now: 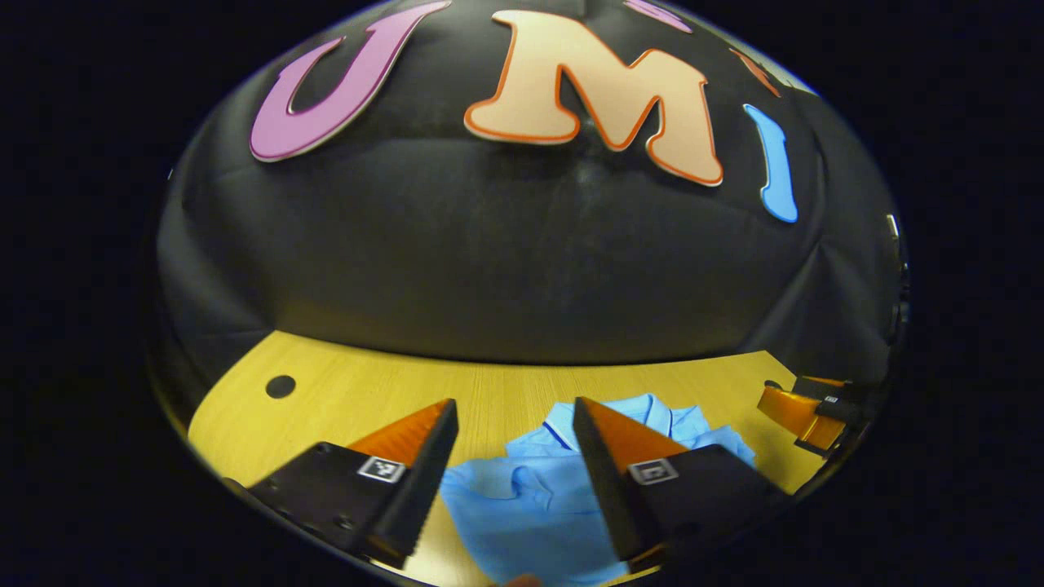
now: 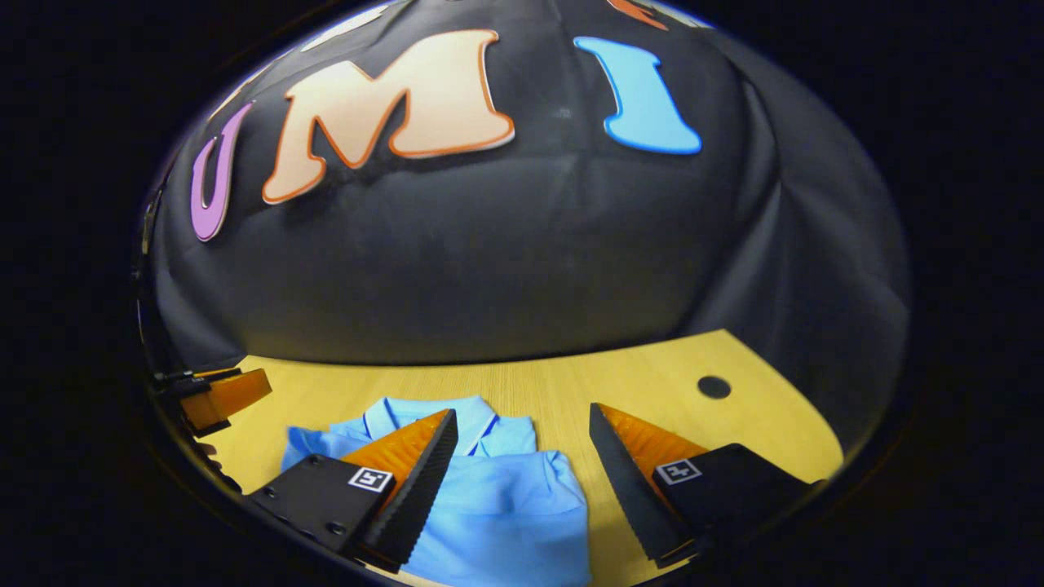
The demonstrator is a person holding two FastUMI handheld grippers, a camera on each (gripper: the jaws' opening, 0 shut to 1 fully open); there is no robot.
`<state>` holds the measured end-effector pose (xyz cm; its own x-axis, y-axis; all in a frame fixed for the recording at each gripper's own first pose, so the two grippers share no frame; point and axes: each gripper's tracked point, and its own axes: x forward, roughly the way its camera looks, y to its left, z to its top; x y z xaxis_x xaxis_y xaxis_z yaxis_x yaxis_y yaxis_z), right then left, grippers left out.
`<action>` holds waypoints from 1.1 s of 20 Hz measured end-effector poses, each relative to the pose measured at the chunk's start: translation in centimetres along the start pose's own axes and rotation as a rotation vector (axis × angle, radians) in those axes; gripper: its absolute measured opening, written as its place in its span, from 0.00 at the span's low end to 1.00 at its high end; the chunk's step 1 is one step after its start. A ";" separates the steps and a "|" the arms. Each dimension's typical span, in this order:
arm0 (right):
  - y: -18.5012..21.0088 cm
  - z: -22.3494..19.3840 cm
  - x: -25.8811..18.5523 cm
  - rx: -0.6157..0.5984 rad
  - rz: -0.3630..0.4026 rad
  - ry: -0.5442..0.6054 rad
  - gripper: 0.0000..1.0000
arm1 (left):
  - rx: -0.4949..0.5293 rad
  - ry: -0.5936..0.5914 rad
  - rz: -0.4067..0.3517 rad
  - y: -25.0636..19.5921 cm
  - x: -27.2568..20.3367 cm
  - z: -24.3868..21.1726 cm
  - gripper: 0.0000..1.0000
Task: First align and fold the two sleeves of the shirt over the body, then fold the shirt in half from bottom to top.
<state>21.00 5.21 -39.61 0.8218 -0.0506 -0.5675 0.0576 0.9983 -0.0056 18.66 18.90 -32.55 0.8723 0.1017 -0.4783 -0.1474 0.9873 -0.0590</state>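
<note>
Lying flat on the wooden counter [image 2: 563, 391], the blue shirt [image 2: 506, 505] is seen with its collar toward the booth wall. Above the shirt, the left claw [image 1: 514, 440] and right claw [image 2: 522, 444] are held wide open, gripping nothing.

shirt [image 1: 530, 505] lies on table [image 1: 342, 399], collar toward the far wall | left gripper [image 1: 514, 469] hangs over it, fingers apart, shirt between them | right gripper [image 2: 522, 477] over the shirt's right part (sleeve folded onto the body there) | table hole [image 2: 714, 387] beyond, to the right
</note>
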 end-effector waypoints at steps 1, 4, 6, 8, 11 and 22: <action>0.1 1.5 -1.6 -0.010 0.002 -0.042 1.00 | 0.014 -0.031 0.006 -0.4 -1.1 0.9 0.94; 0.6 4.7 -6.7 -0.018 0.053 -0.138 1.00 | 0.044 -0.101 0.043 -1.2 -5.7 3.5 0.96; 0.2 5.8 -10.0 -0.024 0.072 -0.172 1.00 | 0.037 -0.123 0.062 -2.1 -9.2 4.4 0.96; -0.5 6.7 -13.1 -0.021 0.079 -0.205 1.00 | 0.039 -0.171 0.060 -3.4 -12.7 5.7 0.96; -1.9 8.0 -18.2 -0.010 0.099 -0.252 1.00 | 0.080 -0.208 0.084 -4.7 -17.7 6.7 0.96; -3.3 10.0 -29.9 -0.036 0.131 -0.378 0.99 | 0.101 -0.265 0.047 -9.7 -27.7 8.7 0.95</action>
